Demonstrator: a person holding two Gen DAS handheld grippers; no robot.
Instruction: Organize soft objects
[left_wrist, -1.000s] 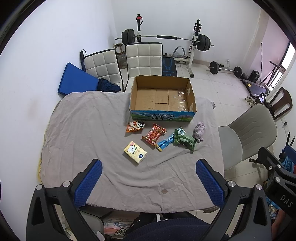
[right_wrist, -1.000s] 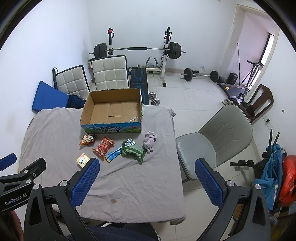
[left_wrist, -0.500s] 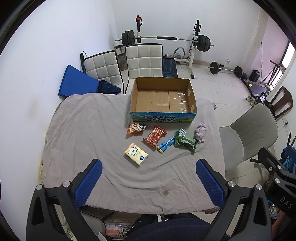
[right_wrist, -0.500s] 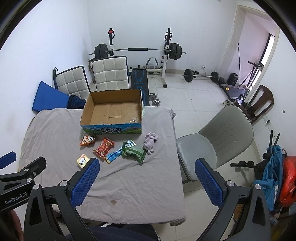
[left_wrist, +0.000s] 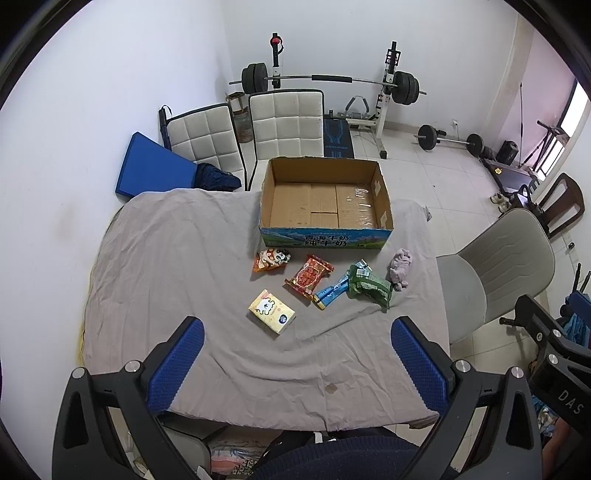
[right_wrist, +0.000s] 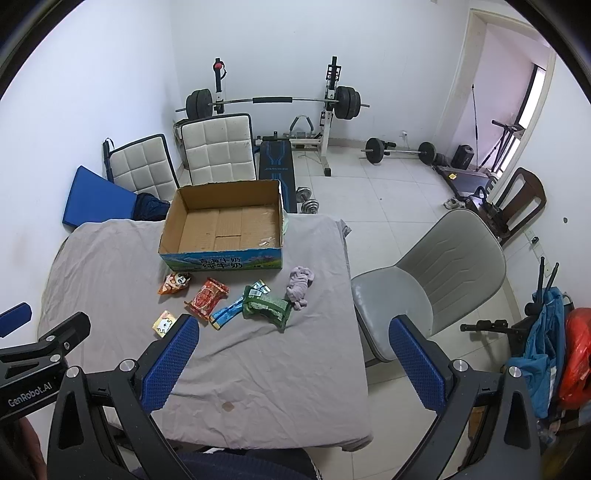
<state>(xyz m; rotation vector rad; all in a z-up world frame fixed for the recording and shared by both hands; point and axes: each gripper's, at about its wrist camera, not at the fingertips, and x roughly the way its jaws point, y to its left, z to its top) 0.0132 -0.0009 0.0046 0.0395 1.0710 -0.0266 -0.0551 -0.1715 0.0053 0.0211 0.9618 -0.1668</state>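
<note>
An empty open cardboard box stands at the far side of a table under a grey cloth. In front of it lie an orange snack bag, a red packet, a blue packet, a green bag, a purple cloth toy and a yellow tissue pack. My left gripper is open and empty, held high over the near table edge. My right gripper is open and empty, over the table's right near part.
A grey office chair stands right of the table. Two white padded chairs and a blue mat stand behind it. A barbell rack and weights fill the back of the room.
Both grippers have drifted slightly back and up; the table and its objects sit a little lower in both views. Nothing on the table has moved.
</note>
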